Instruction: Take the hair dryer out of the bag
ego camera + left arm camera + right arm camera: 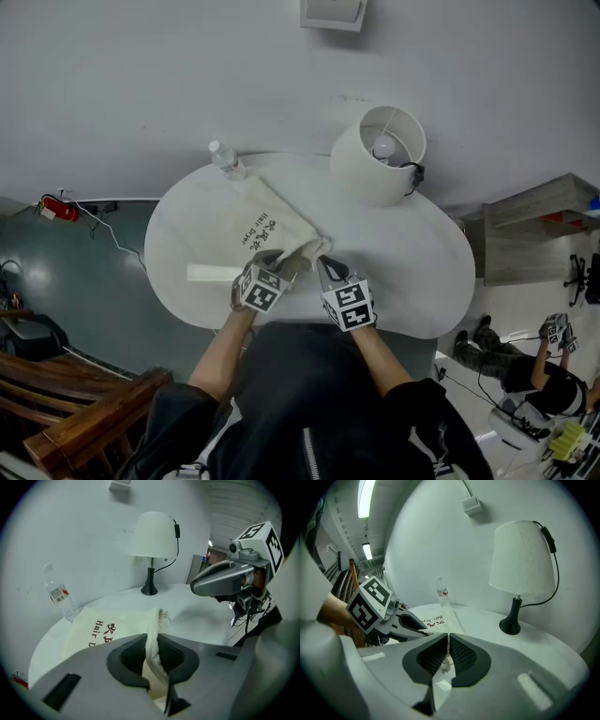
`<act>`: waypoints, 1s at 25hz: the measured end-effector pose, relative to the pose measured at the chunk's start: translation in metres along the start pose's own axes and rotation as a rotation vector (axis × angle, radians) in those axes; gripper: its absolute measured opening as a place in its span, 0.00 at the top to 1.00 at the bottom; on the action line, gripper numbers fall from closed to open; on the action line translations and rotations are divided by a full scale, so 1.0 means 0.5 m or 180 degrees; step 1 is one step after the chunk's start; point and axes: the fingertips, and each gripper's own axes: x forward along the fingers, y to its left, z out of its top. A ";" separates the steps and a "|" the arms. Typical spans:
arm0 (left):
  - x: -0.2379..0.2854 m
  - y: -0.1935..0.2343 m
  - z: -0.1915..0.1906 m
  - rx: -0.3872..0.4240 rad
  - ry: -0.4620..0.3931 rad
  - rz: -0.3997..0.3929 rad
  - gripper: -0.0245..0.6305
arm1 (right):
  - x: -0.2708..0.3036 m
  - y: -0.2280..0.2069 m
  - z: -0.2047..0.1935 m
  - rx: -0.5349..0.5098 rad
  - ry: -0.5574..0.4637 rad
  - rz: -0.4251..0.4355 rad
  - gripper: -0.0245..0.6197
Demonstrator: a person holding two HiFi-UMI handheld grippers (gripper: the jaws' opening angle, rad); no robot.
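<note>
A cream cloth bag [267,225] printed "Hair Dryer" lies on the round white table [412,272], its gathered mouth towards me. My left gripper [281,265] is shut on a fold of the bag's mouth; in the left gripper view the fabric [154,634] stands pinched between the pads. My right gripper [323,261] sits just right of it at the same mouth. It is shut, with a thin white bit of the bag's edge [445,665] between its pads. The two gripper tips nearly touch. No hair dryer shows.
A white table lamp [378,155] stands at the table's far right with a black cord. A clear water bottle [226,160] stands behind the bag. A white strip [214,273] lies at the near left. Wooden furniture [84,412] is at lower left; a person [525,366] sits at far right.
</note>
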 end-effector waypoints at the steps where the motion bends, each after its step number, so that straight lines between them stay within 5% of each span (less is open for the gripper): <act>1: -0.001 0.002 0.001 -0.0020 -0.0010 -0.0002 0.88 | 0.004 0.004 0.001 -0.0034 0.0010 0.0015 0.95; 25: -0.005 0.025 0.030 -0.0362 -0.0156 -0.0115 0.88 | 0.123 0.062 -0.062 -0.0452 0.0586 0.0445 0.73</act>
